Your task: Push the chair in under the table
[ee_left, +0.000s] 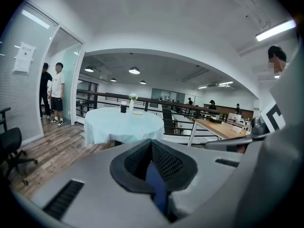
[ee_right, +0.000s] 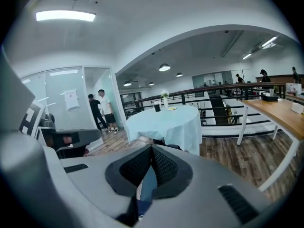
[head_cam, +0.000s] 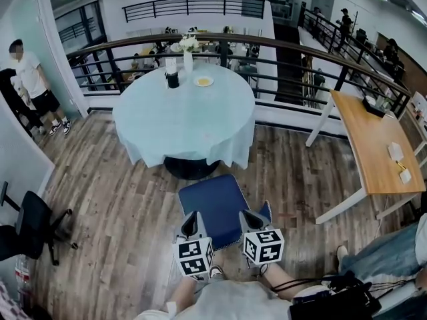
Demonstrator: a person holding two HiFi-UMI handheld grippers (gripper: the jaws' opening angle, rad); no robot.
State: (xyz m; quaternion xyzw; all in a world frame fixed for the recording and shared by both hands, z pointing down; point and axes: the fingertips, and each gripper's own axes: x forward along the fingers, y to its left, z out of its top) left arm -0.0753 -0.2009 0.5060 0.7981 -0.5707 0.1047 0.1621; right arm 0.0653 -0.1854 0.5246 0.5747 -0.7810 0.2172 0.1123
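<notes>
A blue chair (head_cam: 215,204) stands on the wood floor just in front of a round table (head_cam: 183,122) covered with a pale blue cloth, its seat near the table's dark base. My left gripper (head_cam: 192,219) and right gripper (head_cam: 255,216) sit side by side at the chair's near edge, on its backrest. In the left gripper view the left gripper (ee_left: 153,170) has its jaws closed on a strip of blue chair back (ee_left: 157,189). The right gripper (ee_right: 147,175) likewise pinches the blue backrest (ee_right: 148,186). The table (ee_left: 123,123) (ee_right: 164,122) lies straight ahead in both gripper views.
On the table stand a white vase (head_cam: 188,57), a dark cup (head_cam: 173,79) and a small plate (head_cam: 203,81). A wooden desk (head_cam: 370,145) is at the right, a black office chair (head_cam: 30,222) at the left. A railing (head_cam: 220,42) runs behind. A person (head_cam: 30,79) stands at the far left.
</notes>
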